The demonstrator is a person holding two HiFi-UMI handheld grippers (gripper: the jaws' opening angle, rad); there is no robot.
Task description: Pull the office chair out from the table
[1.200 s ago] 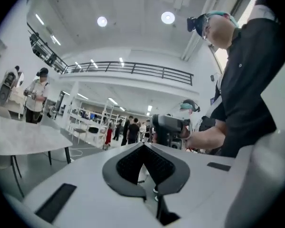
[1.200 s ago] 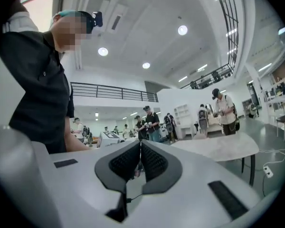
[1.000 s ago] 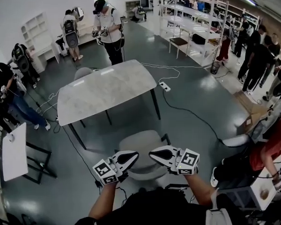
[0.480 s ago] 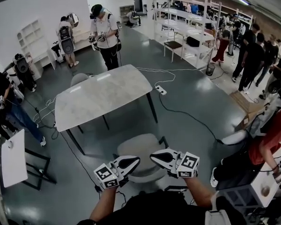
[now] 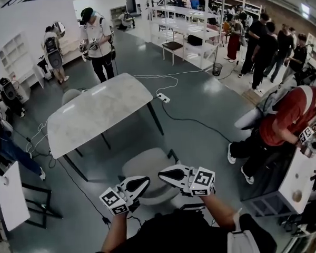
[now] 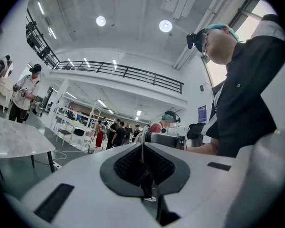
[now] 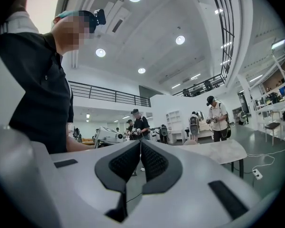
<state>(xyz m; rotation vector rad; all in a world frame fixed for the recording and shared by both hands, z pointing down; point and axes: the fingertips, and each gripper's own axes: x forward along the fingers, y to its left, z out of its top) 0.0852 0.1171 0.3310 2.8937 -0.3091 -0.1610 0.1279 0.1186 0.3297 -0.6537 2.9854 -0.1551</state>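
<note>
Grey floor (image 5: 200, 136) all round me, people standing along its edges. The biggest thing ahead is the pale table (image 5: 95, 115) on dark legs, set at a slant. On my side of it is the office chair (image 5: 145, 165), grey and padded, standing just off the table's near edge and not tucked under the top. Over the chair's near rim I've got both tongs level, tips pointing at each other, near but apart. My left gripper (image 5: 144, 181) has its jaws pressed together with nothing between them. My right gripper (image 5: 164, 173) is the same, jaws together and bare. Whether either one touches the chair, I can't quite tell from up here. Smallest, a white power strip (image 5: 163, 98) lies on the floor past the table's right corner.
</note>
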